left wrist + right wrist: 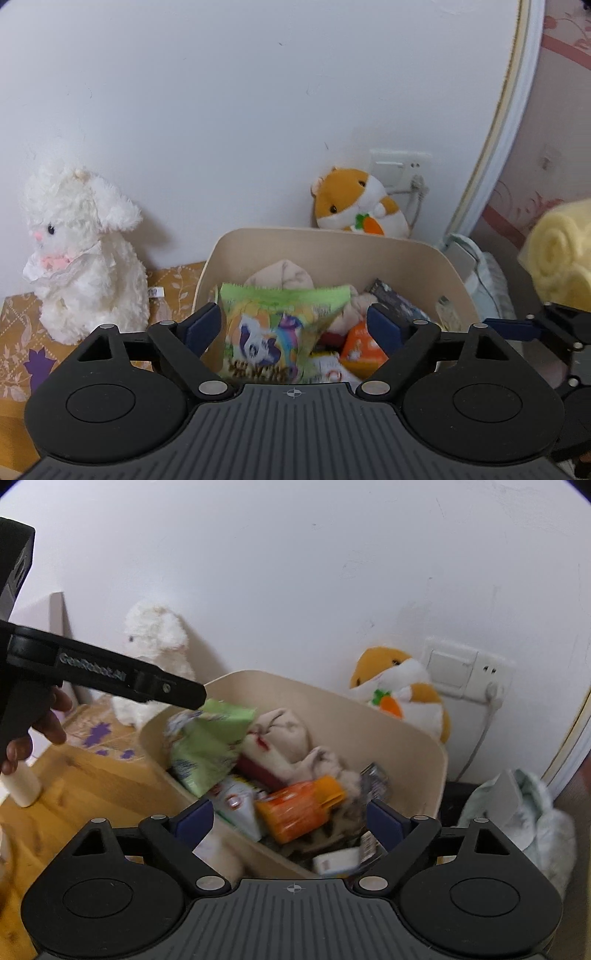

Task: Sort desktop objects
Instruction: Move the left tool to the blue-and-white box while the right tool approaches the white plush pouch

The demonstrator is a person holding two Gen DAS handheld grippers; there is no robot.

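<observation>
A beige bin (332, 236) (406, 738) holds several items: a beige plush (291, 734), an orange bottle (299, 808), packets. A green snack packet (280, 328) with a cartoon pony sits between my left gripper's (293, 326) open fingers, over the bin, blurred; the pads stand apart from its sides. In the right wrist view the packet (207, 746) hangs at the bin's left rim under the left gripper's tip. My right gripper (290, 821) is open and empty above the bin's near edge.
A white bunny plush (81, 254) (155, 653) stands left of the bin on a patterned cloth (18, 332). A hamster plush (358, 203) (402, 686) sits behind the bin by a wall socket (465, 672). A yellow rolled towel (561, 251) is at the right. A small white bottle (22, 786) stands on the wooden table (92, 794).
</observation>
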